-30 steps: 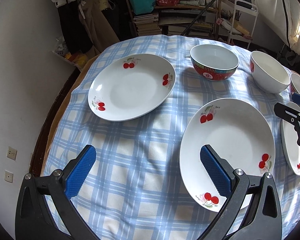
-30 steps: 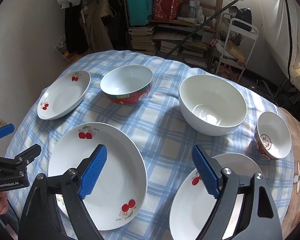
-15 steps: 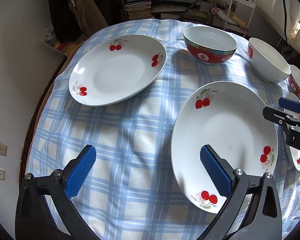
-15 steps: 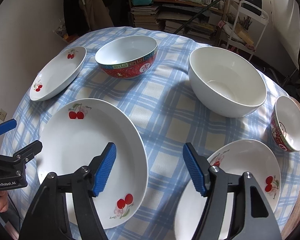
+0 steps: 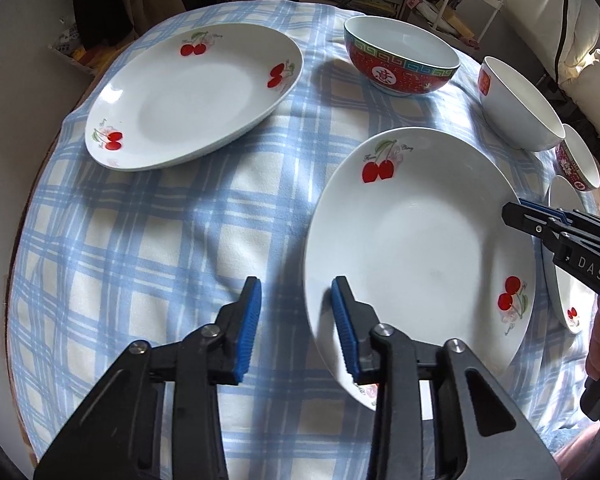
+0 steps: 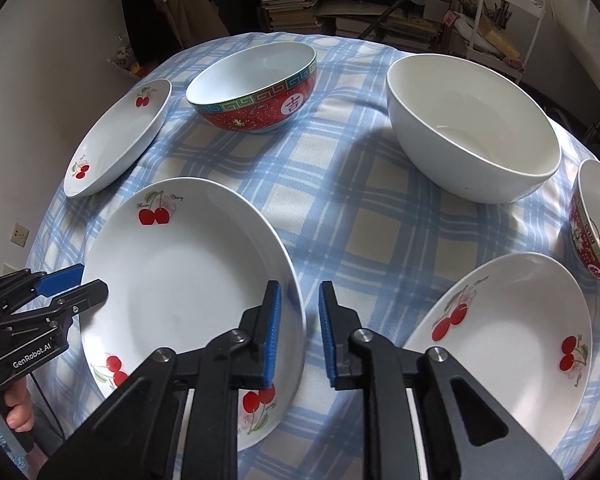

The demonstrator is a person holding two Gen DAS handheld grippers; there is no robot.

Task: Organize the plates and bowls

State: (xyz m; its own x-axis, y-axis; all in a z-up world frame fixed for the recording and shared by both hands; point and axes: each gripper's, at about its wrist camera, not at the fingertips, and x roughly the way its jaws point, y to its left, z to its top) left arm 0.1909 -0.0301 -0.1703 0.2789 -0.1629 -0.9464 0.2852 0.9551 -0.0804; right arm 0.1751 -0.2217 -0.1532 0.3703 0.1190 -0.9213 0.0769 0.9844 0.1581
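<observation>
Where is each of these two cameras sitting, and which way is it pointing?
Left wrist: rides on the left gripper, looking forward and down over the checked tablecloth; its jaws straddle the near plate's left rim. The right gripper shows at the right edge.
Right wrist: rides on the right gripper, jaws straddling the same plate's right rim. The left gripper and some fingers show at left.
Shared: that plate and the red patterned bowl.

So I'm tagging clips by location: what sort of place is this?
Most likely a lived-in home room, not a lab: a round table under a blue checked tablecloth, cluttered shelves of books, and clothes hanging by the wall.
</observation>
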